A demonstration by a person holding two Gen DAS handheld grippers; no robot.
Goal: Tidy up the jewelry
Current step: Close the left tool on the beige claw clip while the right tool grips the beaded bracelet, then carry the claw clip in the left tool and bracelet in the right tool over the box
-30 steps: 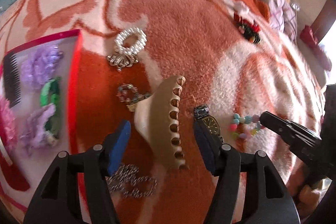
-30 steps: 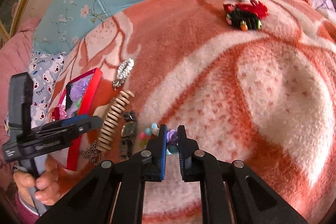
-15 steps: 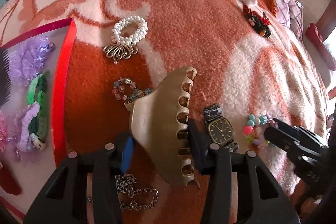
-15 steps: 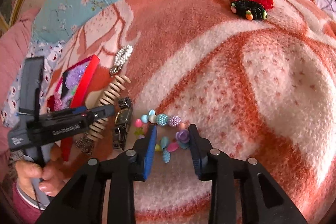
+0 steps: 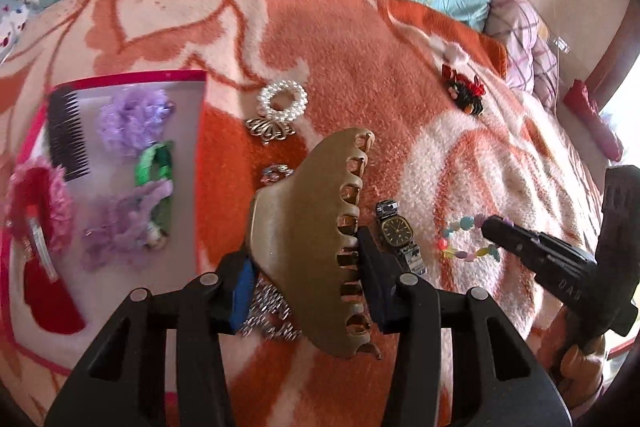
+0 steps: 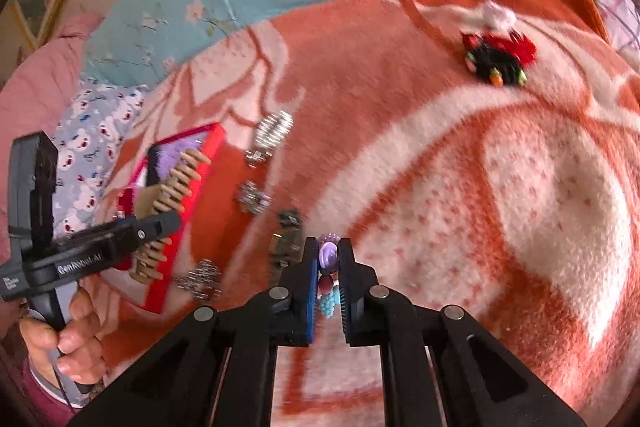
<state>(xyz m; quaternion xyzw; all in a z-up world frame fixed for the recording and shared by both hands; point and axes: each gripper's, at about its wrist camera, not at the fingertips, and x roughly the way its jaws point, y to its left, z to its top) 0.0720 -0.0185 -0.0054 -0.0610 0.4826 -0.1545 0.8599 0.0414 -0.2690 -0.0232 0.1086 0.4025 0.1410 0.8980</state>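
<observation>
The left gripper (image 5: 306, 277) pinches a large tan plastic claw hair clip (image 5: 316, 239) between its blue-padded jaws at lower centre of the left wrist view, to the right of the red-rimmed tray (image 5: 120, 77) at the frame's left. The right gripper (image 6: 329, 281) clamps its jaws on a pastel multicoloured bead bracelet (image 6: 328, 255) at lower centre of the right wrist view. A square-faced metal wristwatch (image 5: 398, 233) lies on the orange-and-white patterned blanket (image 5: 360, 47) just right of the clip.

Both grippers are black plastic with blue finger pads (image 5: 243, 289) and round silver screws (image 6: 278, 293). "GenRobot.AI" is printed white on the left gripper (image 6: 92, 255); lower left, bare fingers, maroon sleeve (image 6: 40, 393).
</observation>
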